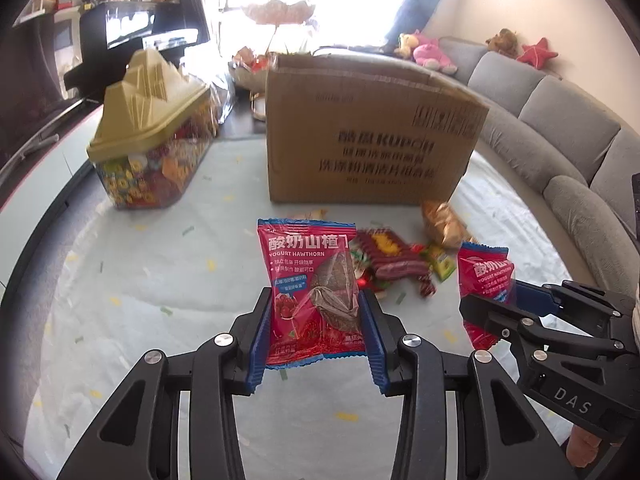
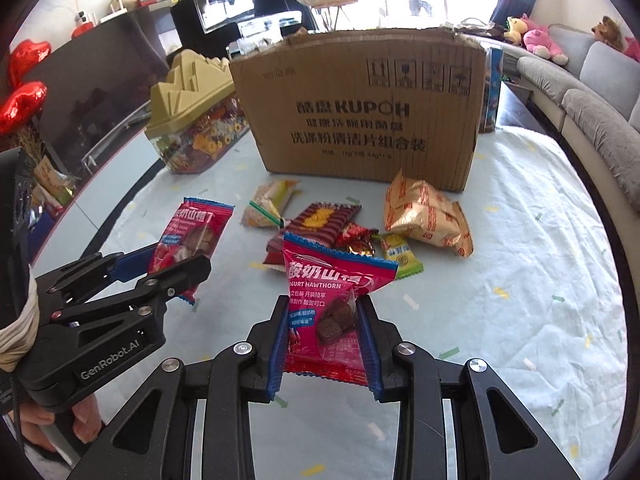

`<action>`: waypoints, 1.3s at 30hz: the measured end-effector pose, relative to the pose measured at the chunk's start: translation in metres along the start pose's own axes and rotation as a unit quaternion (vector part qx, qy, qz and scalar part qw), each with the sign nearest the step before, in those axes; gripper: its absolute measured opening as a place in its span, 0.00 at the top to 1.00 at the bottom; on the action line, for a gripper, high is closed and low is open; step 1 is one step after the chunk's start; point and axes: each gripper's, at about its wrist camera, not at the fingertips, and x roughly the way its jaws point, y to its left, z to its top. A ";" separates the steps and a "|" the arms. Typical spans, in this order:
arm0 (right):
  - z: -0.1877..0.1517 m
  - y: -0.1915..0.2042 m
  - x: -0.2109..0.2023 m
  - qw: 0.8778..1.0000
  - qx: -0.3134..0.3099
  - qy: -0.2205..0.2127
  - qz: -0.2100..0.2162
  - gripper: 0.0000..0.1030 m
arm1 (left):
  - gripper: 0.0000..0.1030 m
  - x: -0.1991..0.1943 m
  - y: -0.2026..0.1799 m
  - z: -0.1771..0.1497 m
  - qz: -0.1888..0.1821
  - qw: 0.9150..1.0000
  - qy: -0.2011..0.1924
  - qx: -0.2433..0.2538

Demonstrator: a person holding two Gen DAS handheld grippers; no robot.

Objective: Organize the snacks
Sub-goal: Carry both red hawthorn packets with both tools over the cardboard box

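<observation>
Sunlight is pouring through the window at the top of both views, and a grey sofa (image 1: 568, 120) is curving along the right edge. Pale cloth is covering the counter (image 1: 140, 280).

At the lower centre of the left wrist view, the left tongs (image 1: 316, 320) are closing partway on a red hawthorn packet (image 1: 310, 280), its sides pressing against both blue pads. At the lower centre of the right wrist view, the right tongs (image 2: 323, 320) are pinching a second red packet (image 2: 332, 304) the same way.

Loose snacks (image 2: 340, 224) are lying just beyond the right tongs, near the front of a cardboard box (image 2: 360, 112) standing mid-frame. A candy jar (image 1: 152, 136) is sitting at the box's left. Bare cloth is stretching toward the lower right of the right wrist view.
</observation>
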 end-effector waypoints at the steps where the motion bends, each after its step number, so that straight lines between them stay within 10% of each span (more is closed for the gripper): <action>1: 0.002 0.001 -0.005 1.000 -0.002 -0.007 -0.003 0.68 | 0.60 -0.005 -0.001 0.002 -0.001 1.000 -0.007 0.002; 21: 0.086 -0.004 -0.065 0.990 -0.009 -0.134 -0.031 0.68 | 0.60 -0.048 -0.010 0.096 -0.005 0.992 -0.116 0.042; 39: 0.171 -0.027 -0.039 0.992 -0.011 -0.117 -0.036 0.68 | 0.60 0.005 -0.014 0.182 -0.007 0.995 -0.081 0.057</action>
